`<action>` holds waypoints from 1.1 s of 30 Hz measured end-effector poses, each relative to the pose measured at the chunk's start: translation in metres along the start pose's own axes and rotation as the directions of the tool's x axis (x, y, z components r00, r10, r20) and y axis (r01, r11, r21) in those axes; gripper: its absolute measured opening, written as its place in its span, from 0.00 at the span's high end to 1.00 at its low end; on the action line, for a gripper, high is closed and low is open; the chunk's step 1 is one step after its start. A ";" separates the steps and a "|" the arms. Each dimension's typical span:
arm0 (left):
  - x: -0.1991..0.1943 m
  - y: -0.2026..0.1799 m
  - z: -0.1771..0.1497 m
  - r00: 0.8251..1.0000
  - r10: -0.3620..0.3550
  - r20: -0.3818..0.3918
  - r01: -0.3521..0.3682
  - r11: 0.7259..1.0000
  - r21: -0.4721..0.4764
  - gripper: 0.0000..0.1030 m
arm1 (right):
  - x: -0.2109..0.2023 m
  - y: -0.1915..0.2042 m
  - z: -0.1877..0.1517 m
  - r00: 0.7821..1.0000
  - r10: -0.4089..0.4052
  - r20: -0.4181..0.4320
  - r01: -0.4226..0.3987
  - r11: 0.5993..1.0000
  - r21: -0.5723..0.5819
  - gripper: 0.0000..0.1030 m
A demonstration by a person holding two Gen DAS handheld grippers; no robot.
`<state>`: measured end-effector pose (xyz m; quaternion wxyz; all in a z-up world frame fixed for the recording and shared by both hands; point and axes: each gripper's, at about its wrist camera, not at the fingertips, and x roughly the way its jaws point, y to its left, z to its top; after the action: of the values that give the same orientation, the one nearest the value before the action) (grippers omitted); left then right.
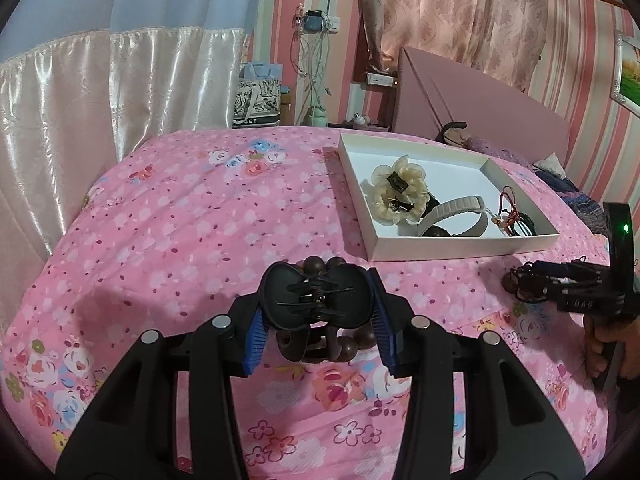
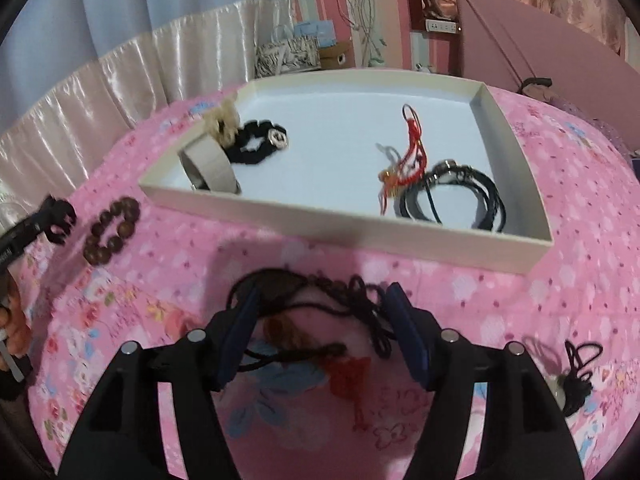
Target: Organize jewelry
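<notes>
tray (image 2: 344, 220) on bed (image 1: 200, 240), bracelets (image 2: 452, 196) inside

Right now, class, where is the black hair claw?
In the left wrist view the hair claw sits clamped in the left gripper, above the wooden bead bracelet, short of the tray.

A bed (image 1: 200, 220) with pink floral bedding stands before pink-striped walls (image 1: 280, 8), satin curtains (image 1: 100, 92), a pink headboard (image 1: 460, 92) and a cable-hung wall socket (image 1: 316, 24).

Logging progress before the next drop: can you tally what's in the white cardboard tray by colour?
Black: 2 (black fabric scrunchie, black cord bracelet with metal clasp)
Cream or beige: 2 (cream fabric flower, beige stiff band)
Red: 1 (red knotted cord charm)
Total in the white cardboard tray: 5
</notes>
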<state>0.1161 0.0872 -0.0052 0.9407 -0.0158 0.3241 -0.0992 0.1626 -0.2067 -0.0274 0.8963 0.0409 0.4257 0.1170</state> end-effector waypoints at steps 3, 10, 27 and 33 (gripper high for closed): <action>0.000 -0.002 0.001 1.000 -0.005 -0.001 0.005 1.000 0.011 0.57 | -0.004 -0.007 0.000 0.998 0.063 -0.010 -0.062 0.998 0.017 0.36; -0.007 0.000 0.002 1.000 -0.001 0.014 0.001 1.000 0.010 0.57 | -0.027 -0.026 0.007 0.991 0.126 -0.042 -0.131 0.982 -0.135 0.25; 0.014 -0.004 0.001 1.000 -0.012 -0.019 0.012 1.000 0.014 0.58 | -0.012 0.000 -0.002 0.999 0.048 -0.010 -0.049 0.967 -0.249 0.90; -0.001 0.006 0.014 1.000 -0.006 0.016 0.006 1.000 0.009 0.58 | -0.042 -0.002 0.006 0.993 0.097 0.074 -0.079 0.974 -0.213 0.90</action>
<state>0.1246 0.0929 0.0058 0.9430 -0.0133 0.3162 -0.1031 0.1417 -0.2184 0.0075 0.9067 -0.0303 0.3706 0.1989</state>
